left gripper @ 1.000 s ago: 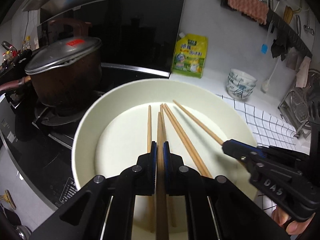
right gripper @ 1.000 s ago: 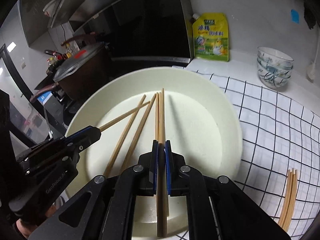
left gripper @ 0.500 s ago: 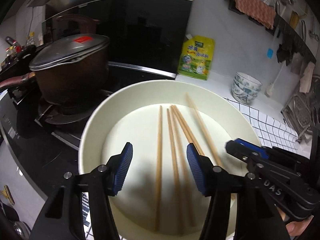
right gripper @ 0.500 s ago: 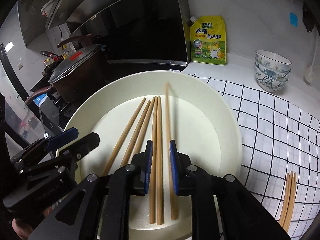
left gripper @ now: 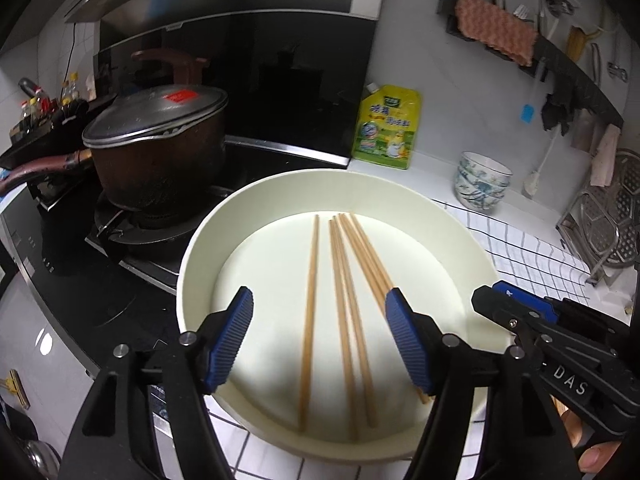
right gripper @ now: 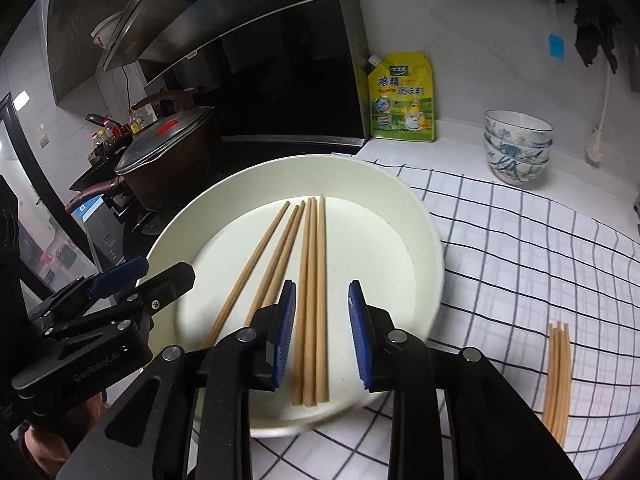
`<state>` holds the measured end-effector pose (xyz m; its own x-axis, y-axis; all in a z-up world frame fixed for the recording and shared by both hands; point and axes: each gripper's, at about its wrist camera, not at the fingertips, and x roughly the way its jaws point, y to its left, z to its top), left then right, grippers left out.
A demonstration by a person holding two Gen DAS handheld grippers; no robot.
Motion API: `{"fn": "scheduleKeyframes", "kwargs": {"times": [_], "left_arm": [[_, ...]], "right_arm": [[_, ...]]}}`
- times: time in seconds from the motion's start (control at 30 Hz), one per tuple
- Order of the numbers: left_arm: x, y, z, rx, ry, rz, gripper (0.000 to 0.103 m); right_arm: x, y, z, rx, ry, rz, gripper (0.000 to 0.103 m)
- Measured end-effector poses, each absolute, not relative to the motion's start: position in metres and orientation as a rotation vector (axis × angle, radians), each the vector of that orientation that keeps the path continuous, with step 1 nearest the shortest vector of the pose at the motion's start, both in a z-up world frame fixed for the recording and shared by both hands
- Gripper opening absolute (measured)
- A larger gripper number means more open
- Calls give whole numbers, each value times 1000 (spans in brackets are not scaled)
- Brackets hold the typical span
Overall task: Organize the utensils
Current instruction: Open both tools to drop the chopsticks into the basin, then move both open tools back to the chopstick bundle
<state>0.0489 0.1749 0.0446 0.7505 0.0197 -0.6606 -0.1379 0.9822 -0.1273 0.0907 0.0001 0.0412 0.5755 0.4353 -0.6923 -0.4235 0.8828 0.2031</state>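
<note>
Several wooden chopsticks [left gripper: 344, 292] lie loose inside a round cream basin [left gripper: 452, 216] on the counter; they also show in the right wrist view [right gripper: 310, 280], in the same basin [right gripper: 428, 232]. My left gripper [left gripper: 320, 340] is open and empty above the basin's near side. My right gripper [right gripper: 322, 332] is open and empty, its jaws on either side of three chopsticks below. Each gripper shows in the other's view, the right one [left gripper: 560, 344] and the left one [right gripper: 120, 292]. More chopsticks [right gripper: 558, 376] lie on the checked cloth.
A lidded dark pot [left gripper: 156, 148] sits on the black stove to the left. A yellow seasoning pouch [left gripper: 386, 128] and stacked patterned bowls [left gripper: 482, 180] stand at the back wall. A checked cloth [right gripper: 520, 248] covers the counter on the right. A metal rack [left gripper: 604, 232] stands far right.
Both grippers were shut on chopsticks a second ago. They have opened, wider by now, and drawn back. The chopsticks now lie loose in the basin.
</note>
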Motion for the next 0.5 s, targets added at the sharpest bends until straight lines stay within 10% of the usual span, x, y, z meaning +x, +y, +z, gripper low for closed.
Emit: {"fn": "scheduleKeyframes", "kwargs": {"times": [0.5], "left_arm": [[24, 116, 66, -137, 678, 10, 90]], "right_arm": [[45, -80, 65, 64, 728, 409, 49]]}}
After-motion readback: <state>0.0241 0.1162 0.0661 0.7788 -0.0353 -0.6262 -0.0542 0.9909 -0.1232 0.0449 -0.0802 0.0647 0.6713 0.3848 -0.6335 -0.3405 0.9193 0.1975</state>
